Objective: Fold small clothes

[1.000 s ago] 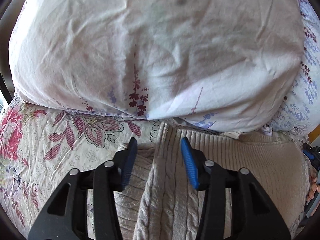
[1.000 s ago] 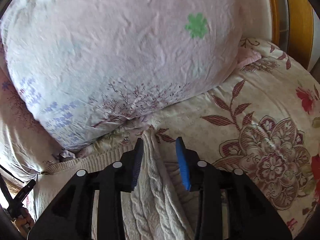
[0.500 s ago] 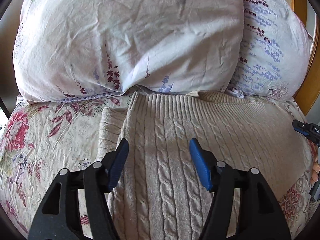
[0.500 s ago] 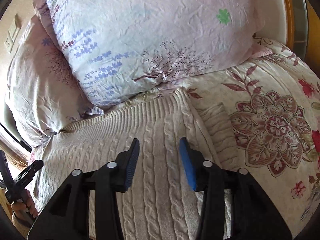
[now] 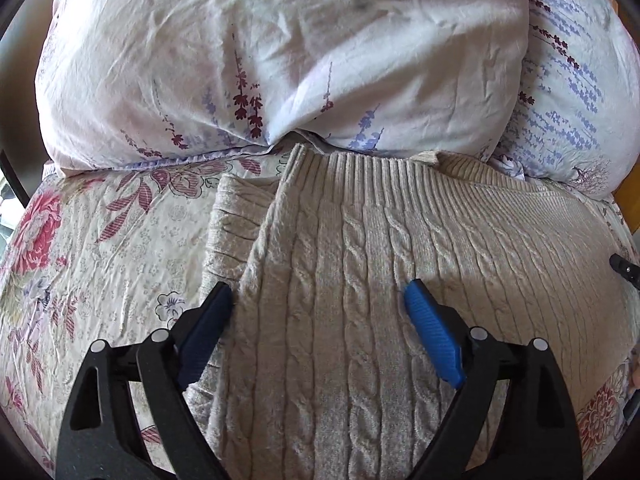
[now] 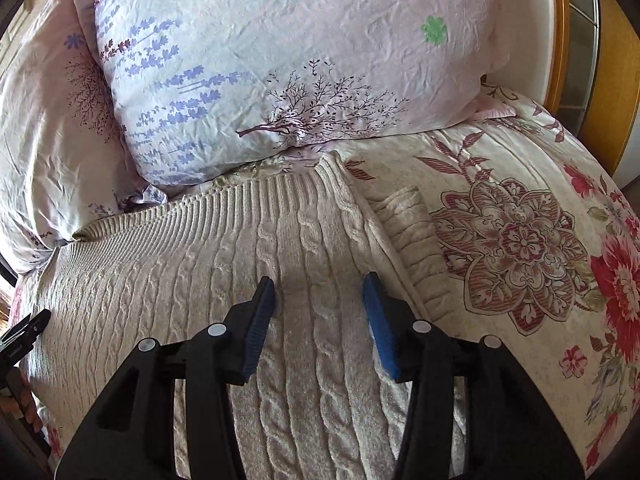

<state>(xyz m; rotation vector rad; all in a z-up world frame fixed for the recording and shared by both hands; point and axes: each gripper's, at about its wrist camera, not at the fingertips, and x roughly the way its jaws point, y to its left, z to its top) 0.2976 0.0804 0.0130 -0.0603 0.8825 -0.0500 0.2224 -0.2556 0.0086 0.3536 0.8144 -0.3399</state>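
Observation:
A beige cable-knit sweater (image 5: 360, 264) lies flat on the flowered bedspread (image 5: 120, 248), its ribbed hem against the pillows. It also shows in the right wrist view (image 6: 240, 256). A folded sleeve part pokes out at its left edge (image 5: 228, 224) and at its right edge (image 6: 408, 232). My left gripper (image 5: 318, 300) is open wide and empty, just above the sweater's left part. My right gripper (image 6: 320, 292) is open and empty above the sweater's right part.
Two pale flowered pillows (image 5: 280, 48) (image 6: 280, 60) stand right behind the sweater. A wooden headboard (image 6: 608, 80) is at the far right. The bedspread (image 6: 520, 240) stretches to the right of the sweater.
Both grippers let go of the sweater's hem corners, opened and drew back from the pillows. The sweater now lies spread flat. The left jaws opened wider.

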